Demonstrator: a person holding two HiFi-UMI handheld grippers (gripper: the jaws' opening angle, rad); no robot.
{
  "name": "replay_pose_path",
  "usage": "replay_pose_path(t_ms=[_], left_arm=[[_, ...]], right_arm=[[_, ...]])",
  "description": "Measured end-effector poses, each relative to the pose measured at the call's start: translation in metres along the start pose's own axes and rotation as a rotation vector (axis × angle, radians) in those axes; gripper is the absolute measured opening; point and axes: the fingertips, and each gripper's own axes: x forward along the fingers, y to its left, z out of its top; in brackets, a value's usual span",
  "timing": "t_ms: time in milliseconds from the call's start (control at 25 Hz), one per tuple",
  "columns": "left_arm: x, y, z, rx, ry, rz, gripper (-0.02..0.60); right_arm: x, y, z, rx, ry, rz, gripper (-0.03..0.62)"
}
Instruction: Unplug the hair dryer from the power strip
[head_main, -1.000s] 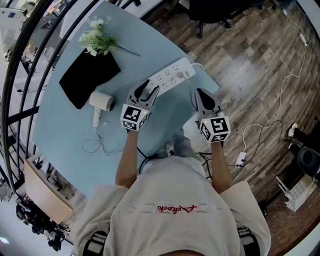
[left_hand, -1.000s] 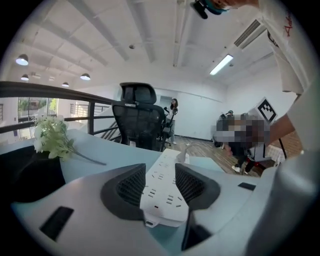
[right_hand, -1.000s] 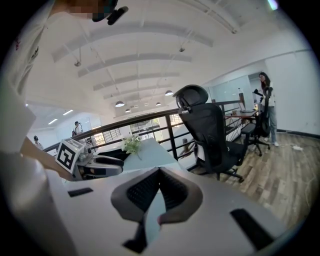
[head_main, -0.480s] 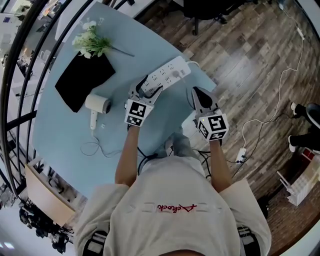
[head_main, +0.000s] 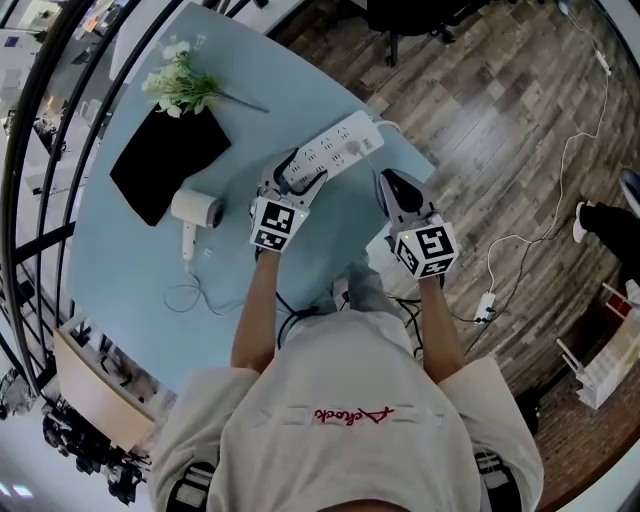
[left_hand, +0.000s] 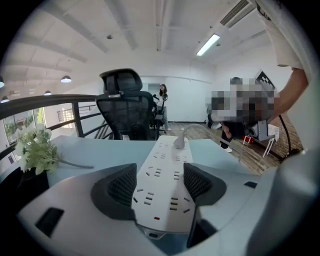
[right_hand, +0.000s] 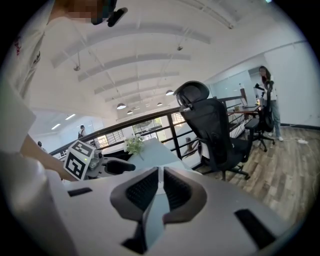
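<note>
Head view: a white power strip (head_main: 335, 148) lies slantwise on the pale blue desk (head_main: 130, 290). The left gripper (head_main: 298, 175) sits at its near end with a jaw on either side of it. The right gripper (head_main: 392, 180) hangs apart to the right, by the desk's edge and clear of the strip. The white hair dryer (head_main: 195, 212) lies on the desk well left of the strip, beside a black mat (head_main: 160, 165), and its thin cord (head_main: 185, 295) loops toward the person. A bunch of flowers (head_main: 182, 85) lies at the mat's far corner.

Left gripper view: the left gripper's jaws stand wide apart, with the strip's near end lying between the pads. Whether the pads touch its sides cannot be told. A pale plug (left_hand: 178, 142) stands in a socket near the far end, its cord bending right. Whose plug it is cannot be told.

Right gripper view: the right gripper's jaws are closed together with nothing between them. Past them show the left gripper's marker cube (right_hand: 79, 160), the flowers and a black office chair (right_hand: 212, 130)
</note>
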Motion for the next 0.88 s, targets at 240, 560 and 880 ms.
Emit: replay_pose_path(t_ms=[240,560,880], left_arm=[[0.000,0.001,-0.001,0.002,-0.006,-0.001,0.278],[0.000,0.000,-0.001,0.002,-0.007,-0.004,0.278],[0.000,-0.001,-0.001,0.005,-0.009,-0.007,0.278]], right_arm=[[0.008,0.010,-0.007,-0.003,0.010,0.056,0.218],[0.024,0.015,-0.019,-0.050,0.063,0.062,0.233],[0.054,0.014,-0.023,-0.100,0.106,0.046,0.232]])
